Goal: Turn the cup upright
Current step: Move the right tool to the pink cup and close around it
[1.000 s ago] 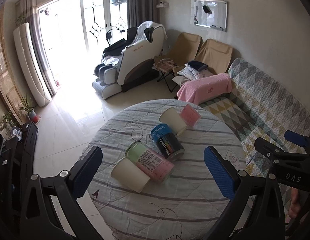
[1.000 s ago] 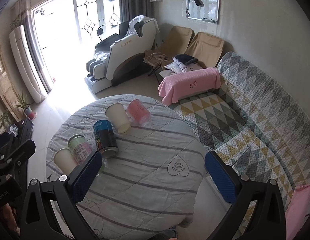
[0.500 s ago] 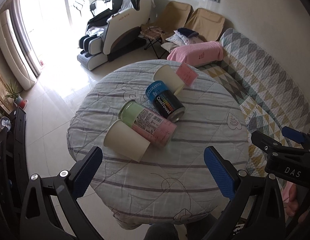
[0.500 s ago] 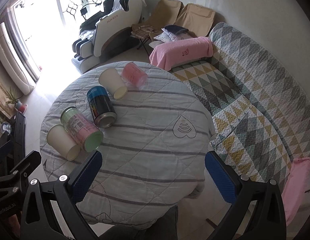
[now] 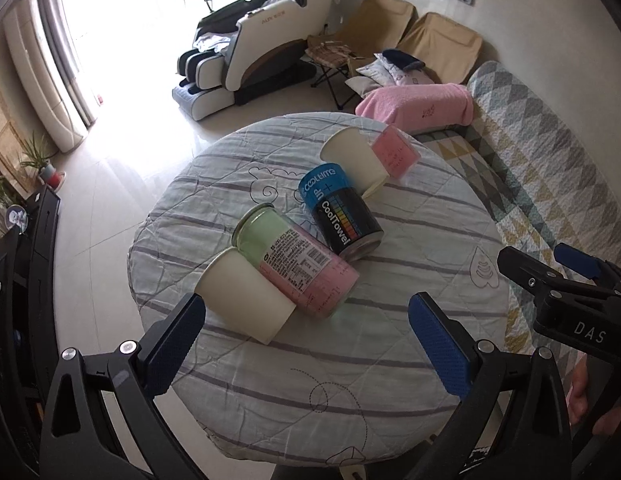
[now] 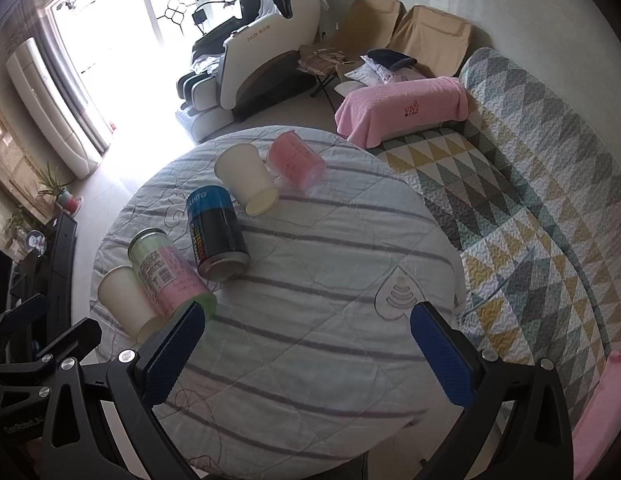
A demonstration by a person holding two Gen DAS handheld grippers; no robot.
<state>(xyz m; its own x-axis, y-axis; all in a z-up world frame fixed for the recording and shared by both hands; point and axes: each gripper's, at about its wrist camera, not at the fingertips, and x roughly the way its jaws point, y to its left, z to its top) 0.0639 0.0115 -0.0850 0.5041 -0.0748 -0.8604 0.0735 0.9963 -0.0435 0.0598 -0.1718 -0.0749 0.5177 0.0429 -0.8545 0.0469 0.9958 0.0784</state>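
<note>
Five containers lie on their sides on a round table (image 5: pixel 390 380) with a striped cloth. A near white paper cup (image 5: pixel 242 304) (image 6: pixel 124 302) lies beside a green-and-pink jar (image 5: pixel 298 266) (image 6: pixel 168 276). A black-and-blue can (image 5: pixel 340 210) (image 6: pixel 216 234) lies at the middle. A far white paper cup (image 5: pixel 356 158) (image 6: pixel 246 178) and a pink plastic cup (image 5: pixel 394 152) (image 6: pixel 296 162) lie at the back. My left gripper (image 5: pixel 306 344) is open and empty, above the table in front of the near white cup. My right gripper (image 6: pixel 306 346) is open and empty, above the table's right half.
A sofa with a triangle-pattern cover (image 6: pixel 530 208) runs along the right of the table, with a pink blanket (image 6: pixel 402 106) on its end. A massage chair (image 5: pixel 254 40) and folding chairs stand behind. A dark cabinet (image 5: pixel 34 248) stands at the left.
Both grippers have come down and closer to the table, so the cups look larger and nearer. Both stay open. The cups have not moved.
</note>
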